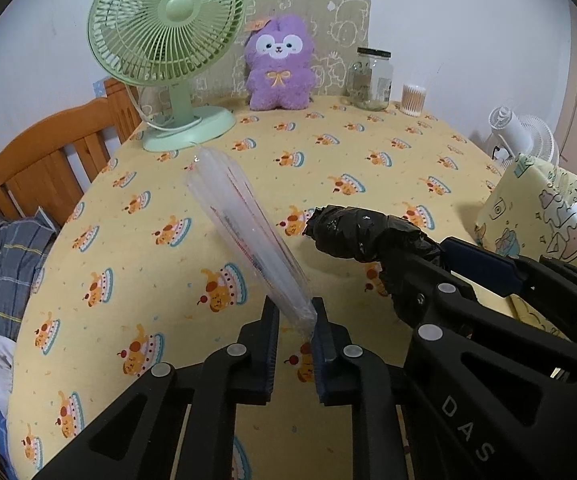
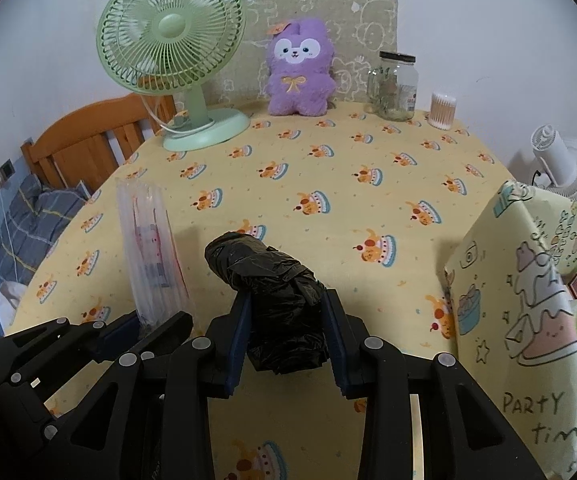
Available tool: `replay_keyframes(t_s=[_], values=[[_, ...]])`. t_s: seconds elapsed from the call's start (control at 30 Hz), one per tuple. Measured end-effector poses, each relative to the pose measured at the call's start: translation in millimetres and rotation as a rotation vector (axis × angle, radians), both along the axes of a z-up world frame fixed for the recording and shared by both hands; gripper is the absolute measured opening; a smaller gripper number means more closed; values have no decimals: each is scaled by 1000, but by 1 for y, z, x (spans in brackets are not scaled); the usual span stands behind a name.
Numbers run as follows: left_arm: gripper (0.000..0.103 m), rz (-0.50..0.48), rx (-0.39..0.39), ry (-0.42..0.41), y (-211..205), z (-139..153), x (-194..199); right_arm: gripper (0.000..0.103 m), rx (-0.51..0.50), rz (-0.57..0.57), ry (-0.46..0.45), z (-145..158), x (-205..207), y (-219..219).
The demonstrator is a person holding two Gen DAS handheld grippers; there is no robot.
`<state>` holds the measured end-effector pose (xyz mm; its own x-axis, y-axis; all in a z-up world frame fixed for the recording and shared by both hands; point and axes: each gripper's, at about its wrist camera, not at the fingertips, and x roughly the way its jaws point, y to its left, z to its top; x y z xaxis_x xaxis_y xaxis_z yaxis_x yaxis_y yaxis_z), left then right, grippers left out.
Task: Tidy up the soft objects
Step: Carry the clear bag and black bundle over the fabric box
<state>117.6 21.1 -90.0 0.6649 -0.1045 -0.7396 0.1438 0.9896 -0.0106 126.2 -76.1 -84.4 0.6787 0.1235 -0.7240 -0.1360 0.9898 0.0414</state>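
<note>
My left gripper (image 1: 294,322) is shut on the lower end of a clear inflated air-cushion pack (image 1: 244,228), which sticks up and away to the left above the table; it also shows in the right wrist view (image 2: 150,256). My right gripper (image 2: 286,312) is shut on a crumpled black plastic bag roll (image 2: 276,292), held above the table; it shows in the left wrist view (image 1: 362,236) at right. A purple plush rabbit (image 1: 278,66) sits upright at the table's back edge (image 2: 300,74).
The table has a yellow cake-print cloth (image 1: 328,168). A green desk fan (image 1: 164,40) stands back left, a glass jar (image 1: 370,78) and a cotton-swab cup (image 1: 412,98) back right. A yellow cartoon-print fabric bin (image 2: 528,280) stands at right. A wooden bed frame (image 1: 48,160) is left.
</note>
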Motion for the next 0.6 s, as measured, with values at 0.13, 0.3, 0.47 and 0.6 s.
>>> replay_keyframes(t_s=[0.13, 0.3, 0.47, 0.6], values=[[13, 0, 4, -17, -2, 7, -5, 38, 4, -4, -12, 6, -4, -2], [12, 5, 9, -47, -5, 18, -11, 38, 18, -8, -28, 16, -10, -5], [12, 7, 11, -77, -8, 31, -17, 38, 20, -9, -58, 30, -18, -9], [12, 11, 10, -100, -11, 40, -23, 38, 24, -10, -76, 40, -22, -11]])
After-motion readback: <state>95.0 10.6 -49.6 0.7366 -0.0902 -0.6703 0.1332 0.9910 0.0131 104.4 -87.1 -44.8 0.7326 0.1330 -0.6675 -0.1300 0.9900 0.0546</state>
